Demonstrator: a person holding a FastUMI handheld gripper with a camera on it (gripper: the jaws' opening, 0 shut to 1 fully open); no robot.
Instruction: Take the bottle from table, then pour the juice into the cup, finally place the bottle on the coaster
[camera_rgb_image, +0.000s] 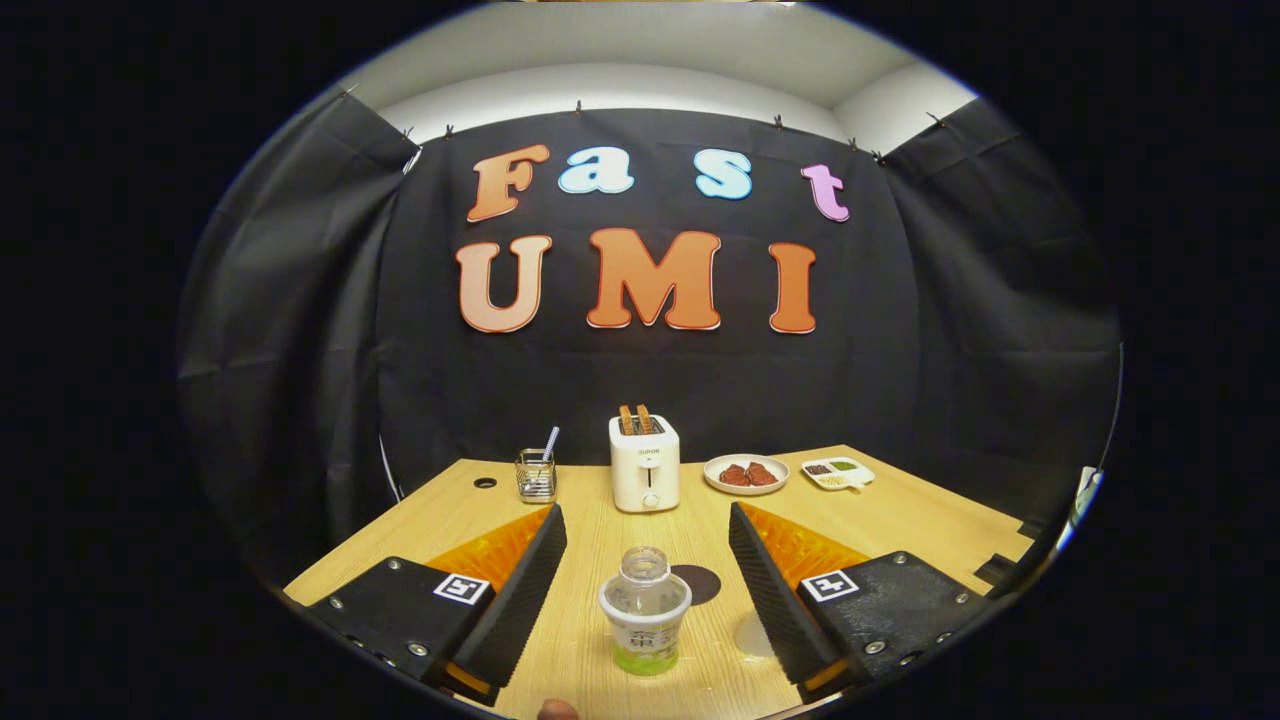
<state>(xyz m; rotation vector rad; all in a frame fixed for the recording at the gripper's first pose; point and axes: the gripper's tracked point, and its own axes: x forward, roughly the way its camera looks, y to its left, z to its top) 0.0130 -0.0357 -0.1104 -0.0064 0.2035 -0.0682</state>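
Between the spread fingers stands the bottle (645, 610), upright on the table (900, 515), touched by neither; the gripper (645, 580) is wide open. Just behind the bottle lies a dark coaster (700, 583). A pale cup (752, 634) shows beside the right finger, partly hidden. Farther back stand a toaster (645, 463), a plate (746, 474), a small dish (838, 473) and a glass with a straw (537, 474).

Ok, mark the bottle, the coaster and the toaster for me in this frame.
bottle (644, 610): gripper view, upper body, standing between the open jaws.
coaster (700, 583): gripper view, dark disc's visible right half, just behind the bottle.
toaster (645, 467): gripper view, white front face, beyond the jaws.
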